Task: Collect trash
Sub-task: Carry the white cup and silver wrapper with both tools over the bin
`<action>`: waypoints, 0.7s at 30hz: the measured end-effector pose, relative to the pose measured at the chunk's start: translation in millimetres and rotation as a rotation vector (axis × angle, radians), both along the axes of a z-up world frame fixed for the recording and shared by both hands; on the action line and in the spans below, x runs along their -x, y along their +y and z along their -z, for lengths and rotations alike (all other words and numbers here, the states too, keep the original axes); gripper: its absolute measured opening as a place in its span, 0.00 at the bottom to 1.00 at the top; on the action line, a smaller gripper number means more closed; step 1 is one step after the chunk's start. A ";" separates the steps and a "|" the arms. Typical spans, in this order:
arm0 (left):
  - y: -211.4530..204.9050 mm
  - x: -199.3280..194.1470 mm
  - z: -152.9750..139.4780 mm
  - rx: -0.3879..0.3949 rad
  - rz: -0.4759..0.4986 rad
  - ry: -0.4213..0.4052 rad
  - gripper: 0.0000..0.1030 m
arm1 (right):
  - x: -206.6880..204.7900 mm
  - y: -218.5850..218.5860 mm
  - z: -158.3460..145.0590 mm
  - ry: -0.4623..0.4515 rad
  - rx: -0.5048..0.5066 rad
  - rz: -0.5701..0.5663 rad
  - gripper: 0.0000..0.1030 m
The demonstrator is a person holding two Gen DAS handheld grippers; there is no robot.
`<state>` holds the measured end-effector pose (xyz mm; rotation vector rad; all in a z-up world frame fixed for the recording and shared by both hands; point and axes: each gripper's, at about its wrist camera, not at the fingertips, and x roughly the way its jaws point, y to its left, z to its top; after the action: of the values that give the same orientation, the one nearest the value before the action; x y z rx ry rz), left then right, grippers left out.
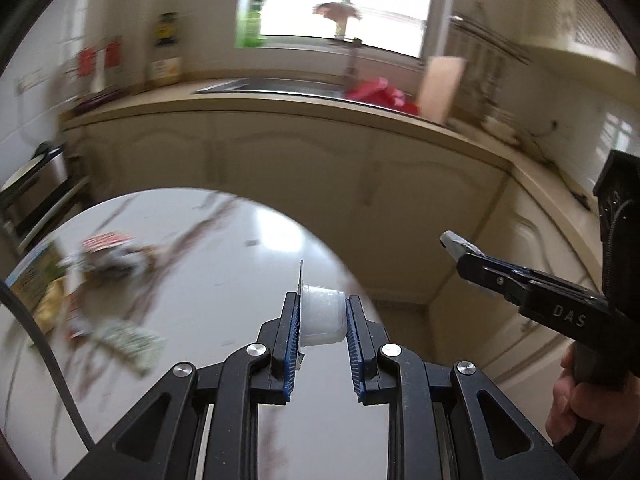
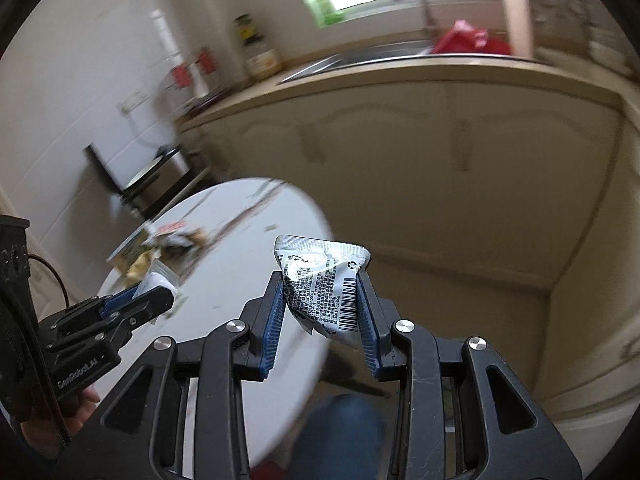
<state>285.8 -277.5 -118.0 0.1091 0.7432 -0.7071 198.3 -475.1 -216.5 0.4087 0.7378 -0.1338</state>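
My left gripper (image 1: 322,320) is shut on a small clear plastic cup (image 1: 323,314), lying sideways between the blue pads with its foil lid edge sticking up at the left pad. My right gripper (image 2: 322,300) is shut on a crumpled silver wrapper (image 2: 320,280) with a barcode. Both are held in the air past the right edge of the round white table (image 1: 240,240). In the left wrist view the right gripper (image 1: 454,240) comes in from the right, a hand (image 1: 580,400) on its grip. The right wrist view shows the left gripper (image 2: 160,286) low at the left.
More trash lies in a pile (image 1: 100,276) on the table's left side: wrappers, a printed box. Beyond stand cream kitchen cabinets (image 1: 320,168) with a counter, a sink (image 1: 272,86) and a red bag (image 1: 380,94) under a window. A blue trouser leg (image 2: 340,432) shows below.
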 end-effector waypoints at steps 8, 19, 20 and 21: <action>-109.2 -7.4 38.3 -0.024 0.170 0.084 0.18 | 42.2 -85.7 34.1 0.085 -0.018 0.172 0.31; -217.4 -33.8 148.1 -0.199 0.245 0.256 0.17 | 57.8 -163.8 174.4 0.302 -0.209 0.264 0.31; -224.0 -36.3 156.8 -0.215 0.243 0.268 0.17 | 55.1 -166.3 185.2 0.317 -0.223 0.264 0.31; -230.8 -40.6 167.5 -0.231 0.240 0.285 0.17 | 53.2 -168.4 193.8 0.328 -0.234 0.264 0.31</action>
<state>326.4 -508.2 -285.5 0.3164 1.0961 -0.8738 145.1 -643.6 -410.3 0.7183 1.0248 -0.3707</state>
